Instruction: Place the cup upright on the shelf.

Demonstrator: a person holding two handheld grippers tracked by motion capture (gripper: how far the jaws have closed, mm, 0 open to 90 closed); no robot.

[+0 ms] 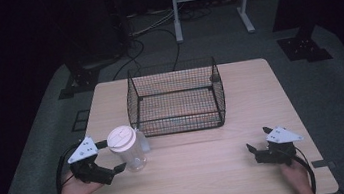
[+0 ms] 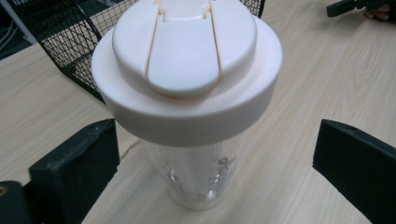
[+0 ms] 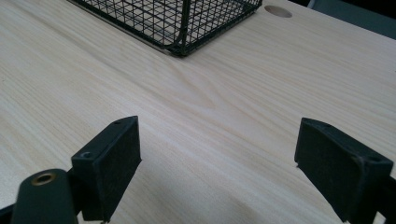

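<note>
A clear plastic shaker bottle [image 1: 129,149] with a cream flip-top lid [image 2: 187,60] stands upright on the wooden table [image 1: 209,162], just in front of the left corner of a black wire basket [image 1: 176,98]. My left gripper [image 1: 112,158] is open, its jaws either side of the bottle [image 2: 201,182] with gaps on both sides. My right gripper [image 1: 258,139] is open near the table's front right, with bare table [image 3: 210,140] between its jaws. The basket's corner [image 3: 180,28] lies ahead of it.
The wire basket sits at the middle back of the table and looks empty. A round cable hole [image 3: 278,10] is in the tabletop beyond the basket corner. The other gripper [image 2: 355,7] appears far off in the left gripper view. Cables and a white frame [image 1: 210,1] lie on the floor behind.
</note>
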